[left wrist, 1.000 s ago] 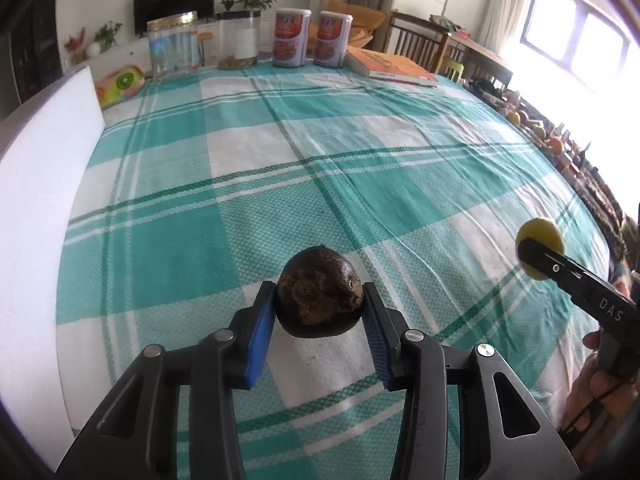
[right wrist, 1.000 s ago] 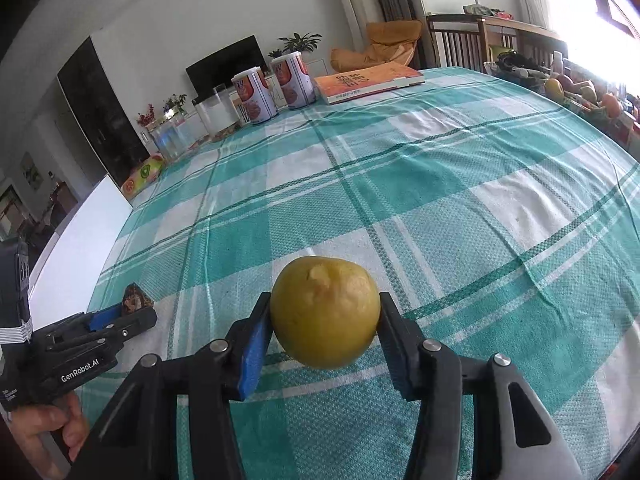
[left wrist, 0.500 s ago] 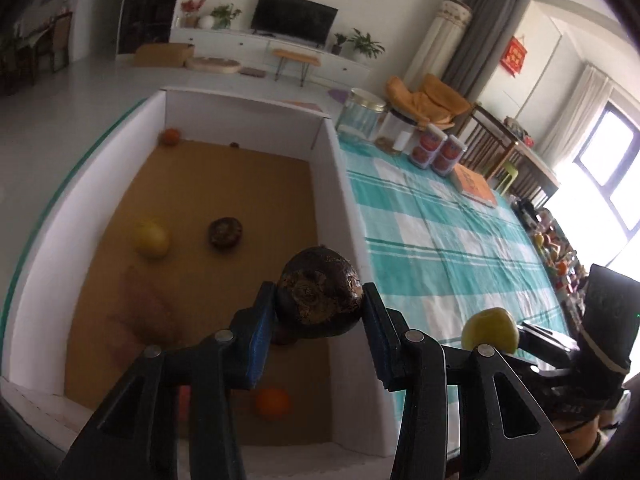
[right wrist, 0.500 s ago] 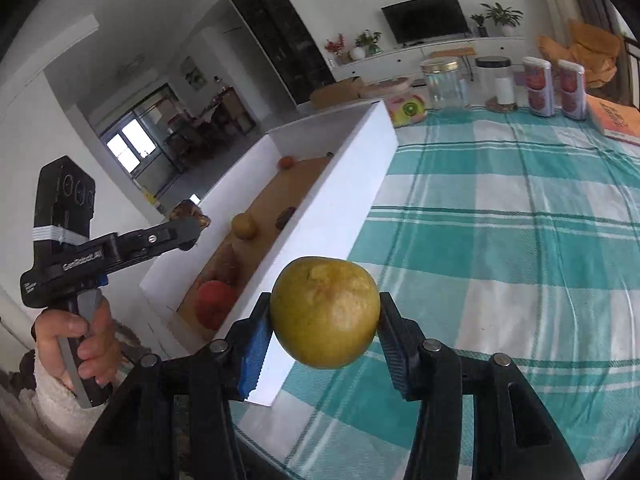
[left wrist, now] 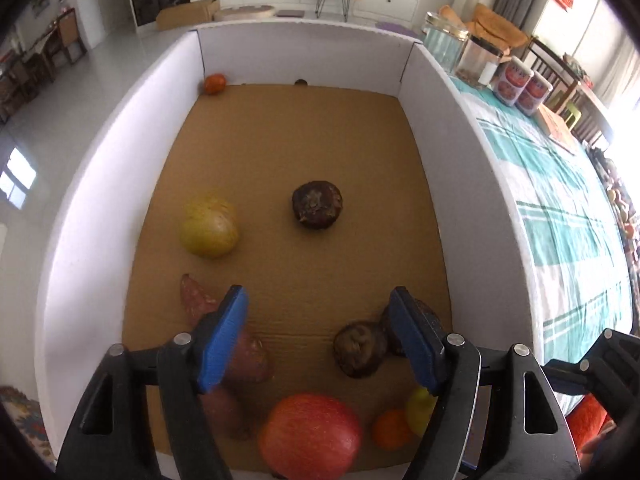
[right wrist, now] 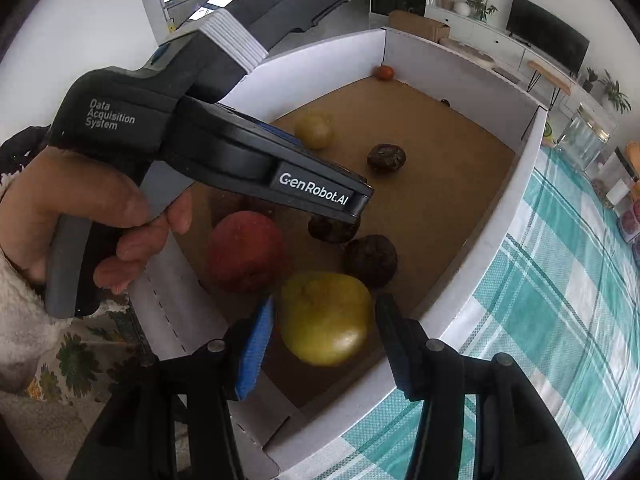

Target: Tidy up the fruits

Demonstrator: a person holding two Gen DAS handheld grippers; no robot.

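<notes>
My left gripper (left wrist: 318, 300) hangs over the white box (left wrist: 460, 160), its jaws opening with nothing between them. The dark brown fruit (left wrist: 360, 348) lies on the cardboard floor just below, beside another dark fruit (left wrist: 430, 318). In the right wrist view my right gripper (right wrist: 326, 304) is over the box's near corner, jaws opening. The yellow fruit (right wrist: 326, 316) sits between the pads with a thin gap on each side. The left gripper (right wrist: 356, 208) crosses above the dropped dark fruit (right wrist: 332, 230).
The box also holds a red apple (left wrist: 310, 436), sweet potatoes (left wrist: 244, 356), a yellow fruit (left wrist: 208, 226), a dark fruit (left wrist: 317, 204) and small oranges (left wrist: 215, 83). To the right lies the teal checked tablecloth (left wrist: 560, 200) with jars (left wrist: 444, 42) and cans (left wrist: 516, 82).
Both grippers swung from above the table to above the box. The left let go of the dark fruit, which now lies on the floor. The right jaws have widened off the yellow fruit.
</notes>
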